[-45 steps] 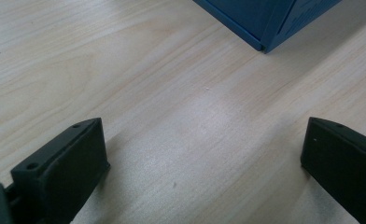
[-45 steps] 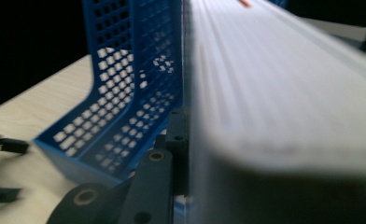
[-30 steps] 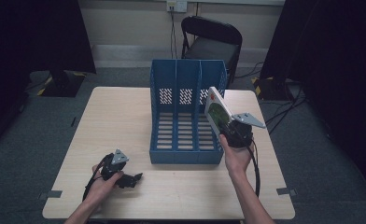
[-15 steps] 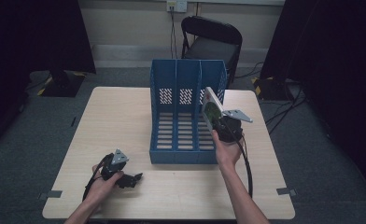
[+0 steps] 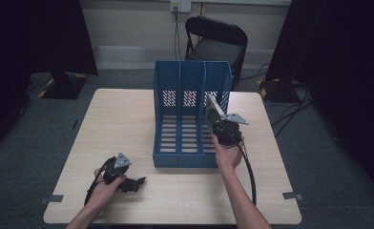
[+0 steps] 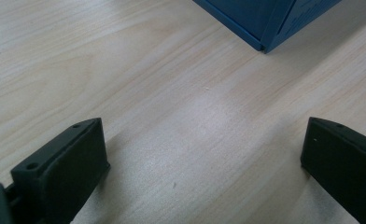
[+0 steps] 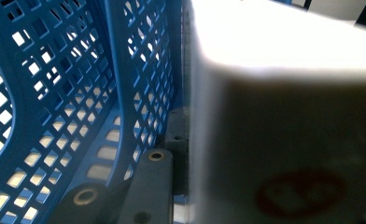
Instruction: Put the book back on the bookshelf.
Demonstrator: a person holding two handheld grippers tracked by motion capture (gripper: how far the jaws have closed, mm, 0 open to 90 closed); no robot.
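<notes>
Forward and leftward, the right gripper [image 5: 219, 120] has carried its pinched flat white book [image 5: 212, 110] over the blue file organizer's [image 5: 191, 95] rightmost compartment at frame center, forearm reaching from the bottom edge. At lower left, the left gripper [image 5: 136, 183] rests on the wooden table [image 5: 123, 119], jaws spread wide.

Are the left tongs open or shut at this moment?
Open. In the left gripper view the left tongs have their two black jaws far apart, with only bare wooden table between them; they grip nothing.
</notes>
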